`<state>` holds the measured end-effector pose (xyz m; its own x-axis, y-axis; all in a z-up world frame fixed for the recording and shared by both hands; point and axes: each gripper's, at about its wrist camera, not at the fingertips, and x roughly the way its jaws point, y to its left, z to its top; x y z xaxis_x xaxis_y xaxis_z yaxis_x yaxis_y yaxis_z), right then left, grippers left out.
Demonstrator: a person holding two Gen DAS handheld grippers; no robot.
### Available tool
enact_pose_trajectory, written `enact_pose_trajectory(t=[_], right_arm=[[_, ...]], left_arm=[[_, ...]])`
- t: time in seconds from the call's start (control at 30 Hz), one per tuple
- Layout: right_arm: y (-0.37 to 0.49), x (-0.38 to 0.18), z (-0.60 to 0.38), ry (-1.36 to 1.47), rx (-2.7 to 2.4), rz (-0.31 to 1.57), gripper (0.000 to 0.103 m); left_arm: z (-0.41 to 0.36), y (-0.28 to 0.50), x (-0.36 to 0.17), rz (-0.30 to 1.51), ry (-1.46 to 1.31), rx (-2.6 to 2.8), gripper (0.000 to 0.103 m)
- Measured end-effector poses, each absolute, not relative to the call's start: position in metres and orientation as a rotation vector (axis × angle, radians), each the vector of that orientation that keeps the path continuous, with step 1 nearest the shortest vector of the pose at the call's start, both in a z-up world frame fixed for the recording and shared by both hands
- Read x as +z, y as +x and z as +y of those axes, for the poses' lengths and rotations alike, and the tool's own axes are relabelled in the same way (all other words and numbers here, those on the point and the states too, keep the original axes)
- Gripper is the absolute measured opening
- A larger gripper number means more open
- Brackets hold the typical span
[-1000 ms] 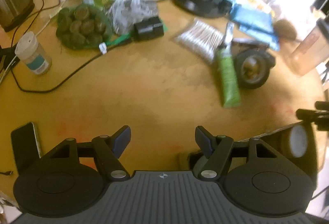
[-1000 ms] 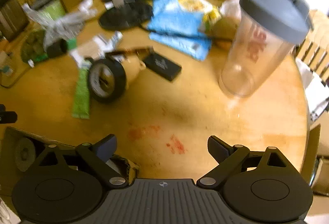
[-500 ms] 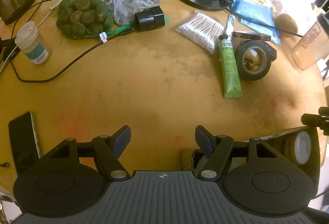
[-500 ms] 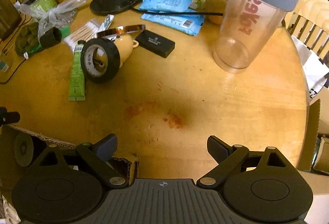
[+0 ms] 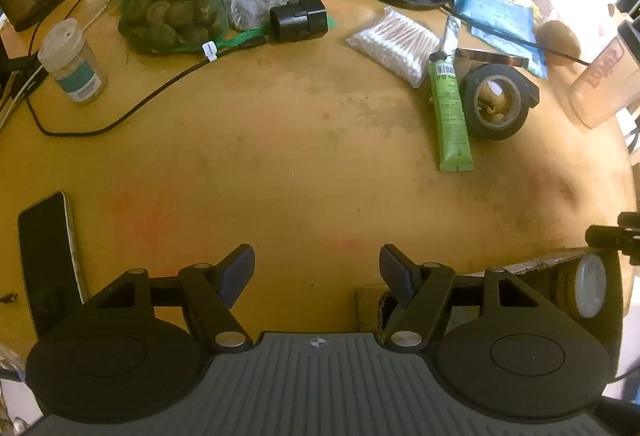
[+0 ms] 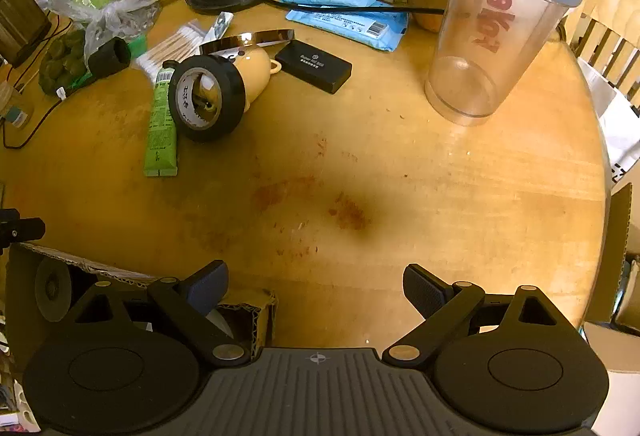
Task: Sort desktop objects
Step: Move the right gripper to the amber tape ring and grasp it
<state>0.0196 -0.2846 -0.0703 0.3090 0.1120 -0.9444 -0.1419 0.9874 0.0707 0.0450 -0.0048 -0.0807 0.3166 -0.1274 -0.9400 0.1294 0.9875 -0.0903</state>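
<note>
Wooden table (image 6: 460, 204) fills my view; my left gripper (image 5: 317, 266) and right gripper (image 6: 316, 286) both hover spread and empty over its near edge. Farther off, the black tape roll (image 6: 206, 98) leans on a yellow cup (image 6: 254, 70), touching the green tube (image 6: 161, 124)

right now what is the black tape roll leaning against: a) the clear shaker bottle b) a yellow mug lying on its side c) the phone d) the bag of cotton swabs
b: in the right wrist view the black tape roll stands on edge against a yellow mug tipped on its side, with the green tube just beside it; the shaker bottle stands well apart.
</note>
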Motion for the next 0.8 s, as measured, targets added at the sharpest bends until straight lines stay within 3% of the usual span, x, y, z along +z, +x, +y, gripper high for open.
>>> enact_pose_trajectory(t=[0.8], right_arm=[[0.031, -0.043, -0.345, -0.171, 0.289, 1.077, 0.097]], left_arm=[[0.011, 0.040, -0.013, 1.085, -0.089, -0.172, 0.069]])
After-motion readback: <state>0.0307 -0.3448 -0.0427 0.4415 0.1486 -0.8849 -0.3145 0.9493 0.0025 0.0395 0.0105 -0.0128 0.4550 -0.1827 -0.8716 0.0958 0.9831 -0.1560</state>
